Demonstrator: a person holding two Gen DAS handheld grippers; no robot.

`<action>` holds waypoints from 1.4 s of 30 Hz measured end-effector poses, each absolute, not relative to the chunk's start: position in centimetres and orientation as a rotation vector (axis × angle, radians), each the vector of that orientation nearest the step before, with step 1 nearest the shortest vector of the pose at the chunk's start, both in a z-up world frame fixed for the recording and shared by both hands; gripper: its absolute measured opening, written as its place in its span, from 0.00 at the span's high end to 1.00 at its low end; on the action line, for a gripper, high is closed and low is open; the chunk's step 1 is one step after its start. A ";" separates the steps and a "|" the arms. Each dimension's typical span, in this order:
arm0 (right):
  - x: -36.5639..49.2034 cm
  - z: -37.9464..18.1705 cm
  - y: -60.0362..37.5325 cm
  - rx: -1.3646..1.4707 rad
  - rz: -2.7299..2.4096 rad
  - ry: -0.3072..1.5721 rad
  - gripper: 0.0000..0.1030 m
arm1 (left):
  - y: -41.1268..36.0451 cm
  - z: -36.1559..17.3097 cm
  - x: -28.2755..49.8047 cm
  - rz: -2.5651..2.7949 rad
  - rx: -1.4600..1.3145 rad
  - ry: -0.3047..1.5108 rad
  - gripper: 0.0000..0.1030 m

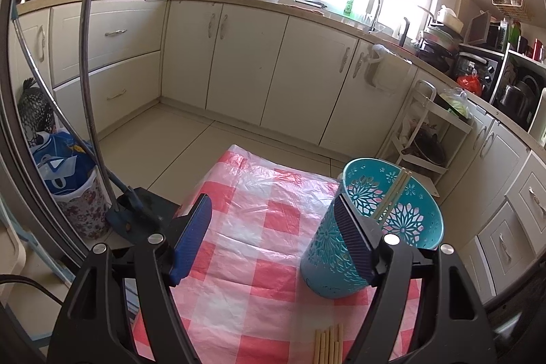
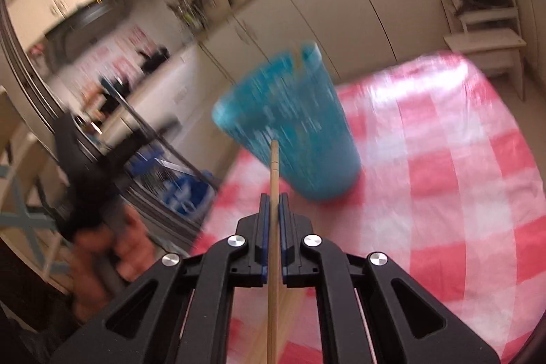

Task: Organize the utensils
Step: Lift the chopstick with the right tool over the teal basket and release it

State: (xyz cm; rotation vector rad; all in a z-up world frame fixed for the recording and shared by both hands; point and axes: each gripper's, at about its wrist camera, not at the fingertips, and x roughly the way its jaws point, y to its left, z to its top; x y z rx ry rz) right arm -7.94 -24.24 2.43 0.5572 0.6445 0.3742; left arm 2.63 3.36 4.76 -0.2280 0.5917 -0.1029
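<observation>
Tabletop (image 1: 273, 227) in red-check plastic. Teal holder (image 1: 372, 227) stands there with two chopsticks (image 1: 392, 193) inside; loose bundle (image 1: 329, 343) near edge. Left gripper (image 1: 276, 237) wide open, empty, right finger against the holder. Right gripper (image 2: 273, 210) clamped on one chopstick (image 2: 273, 173), tip toward holder.

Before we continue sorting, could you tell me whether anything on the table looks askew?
Yes: the teal holder leans instead of standing upright, with the left claw's pad against its wall. Two chopsticks rest slanted inside; loose chopsticks lie on the checked cloth.
</observation>
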 end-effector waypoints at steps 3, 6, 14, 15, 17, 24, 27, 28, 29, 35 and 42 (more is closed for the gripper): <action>-6.1 6.1 -24.4 0.583 0.343 0.528 0.94 | 4.0 4.9 2.7 -0.101 -0.244 0.597 0.32; -2.7 8.8 -23.8 0.605 0.298 0.452 0.94 | 4.4 5.1 2.6 -0.103 -0.263 0.596 0.31; 6.3 11.4 -21.0 0.500 0.071 0.355 0.94 | 5.0 5.6 2.5 -0.125 -0.286 0.595 0.31; 7.0 11.2 -20.7 0.492 0.057 0.373 0.94 | 5.1 5.7 2.5 -0.127 -0.290 0.594 0.31; 7.7 10.8 -20.2 0.461 0.025 0.408 0.94 | 5.3 5.7 2.6 -0.127 -0.299 0.598 0.30; 7.1 9.7 -18.7 0.364 0.023 0.464 0.94 | 5.6 5.8 2.5 -0.127 -0.307 0.602 0.30; 5.7 9.8 -18.3 0.340 0.040 0.463 0.93 | 5.4 5.7 2.4 -0.124 -0.303 0.601 0.30; 5.2 9.9 -18.2 0.333 0.047 0.459 0.92 | 5.4 5.7 2.4 -0.123 -0.301 0.601 0.30; 4.6 10.0 -18.1 0.328 0.054 0.455 0.88 | 5.3 5.7 2.4 -0.122 -0.300 0.602 0.29; 0.1 10.8 -18.0 0.303 0.098 0.420 0.79 | 4.9 5.6 2.3 -0.123 -0.288 0.602 0.28; -5.8 5.2 -17.5 0.223 0.116 0.545 0.79 | 4.0 5.3 2.1 -0.124 -0.257 0.612 0.26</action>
